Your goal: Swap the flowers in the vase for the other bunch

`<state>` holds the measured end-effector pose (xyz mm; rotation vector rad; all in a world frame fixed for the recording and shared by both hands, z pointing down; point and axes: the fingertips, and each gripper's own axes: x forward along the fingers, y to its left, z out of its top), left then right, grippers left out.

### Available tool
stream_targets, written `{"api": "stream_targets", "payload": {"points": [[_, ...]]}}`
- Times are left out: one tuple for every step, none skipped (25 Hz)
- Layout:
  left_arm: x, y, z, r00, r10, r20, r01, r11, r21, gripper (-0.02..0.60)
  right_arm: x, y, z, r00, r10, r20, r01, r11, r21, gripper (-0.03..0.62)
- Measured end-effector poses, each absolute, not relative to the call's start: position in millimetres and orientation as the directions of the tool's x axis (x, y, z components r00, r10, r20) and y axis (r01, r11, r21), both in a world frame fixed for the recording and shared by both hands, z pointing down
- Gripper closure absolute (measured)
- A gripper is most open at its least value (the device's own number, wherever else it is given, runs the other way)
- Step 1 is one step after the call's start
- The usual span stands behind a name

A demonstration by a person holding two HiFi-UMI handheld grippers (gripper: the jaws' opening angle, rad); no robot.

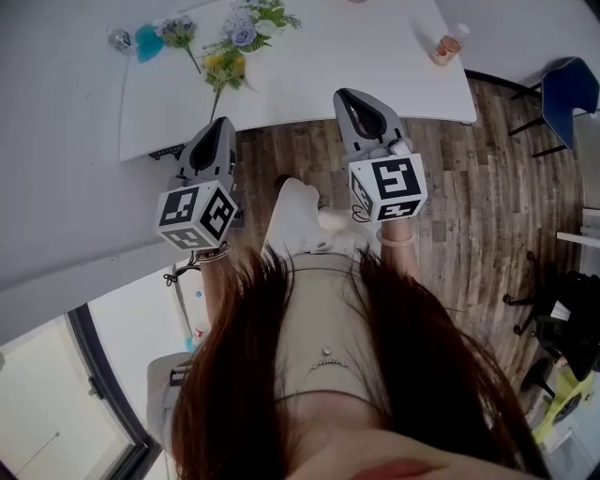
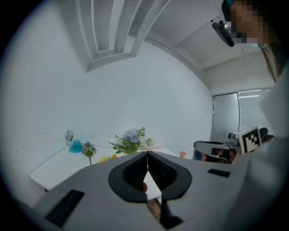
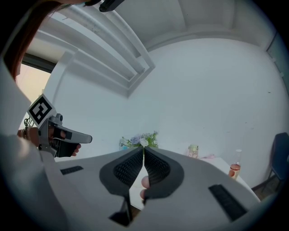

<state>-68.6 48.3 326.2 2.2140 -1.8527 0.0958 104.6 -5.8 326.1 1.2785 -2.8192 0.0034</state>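
Note:
A bunch of pale purple flowers with greenery (image 1: pixel 251 26) stands at the far side of the white table (image 1: pixel 375 66); I cannot make out the vase under it. The same bunch (image 2: pixel 131 140) shows upright in the left gripper view. A yellow bunch (image 1: pixel 225 67) lies flat nearer the front edge, stem toward me. A small purple sprig (image 1: pixel 178 32) stands to its left. My left gripper (image 1: pixel 223 124) and right gripper (image 1: pixel 345 96) hover short of the table's front edge, both shut and holding nothing. Their closed jaws point at the flowers in the left gripper (image 2: pixel 147 154) and right gripper (image 3: pixel 143 150) views.
A teal object (image 1: pixel 148 42) and a small jar (image 1: pixel 120 39) sit at the table's far left. A bottle of pink liquid (image 1: pixel 448 45) stands at the right end. A blue chair (image 1: pixel 570 89) is on the wooden floor to the right.

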Motion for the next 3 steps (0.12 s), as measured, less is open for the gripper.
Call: {"api": "stream_targets", "payload": {"points": [[-67.5, 47.6, 326.4, 0.191, -0.959, 0.211, -0.976, -0.161, 0.149, 0.575, 104.9, -6.4, 326.4, -0.658, -0.752, 0.042, -0.752, 0.659, 0.017, 0.56], [-66.5, 46.9, 326.7, 0.193, -0.958, 0.212, -0.975, -0.164, 0.148, 0.575, 105.1, -6.9, 326.7, -0.657, -0.752, 0.042, -0.753, 0.658, 0.016, 0.56], [-65.6, 46.2, 327.0, 0.196, -0.957, 0.213, -0.975, -0.167, 0.147, 0.575, 105.3, -7.5, 327.1, -0.657, -0.753, 0.042, -0.753, 0.658, 0.016, 0.56]]}}
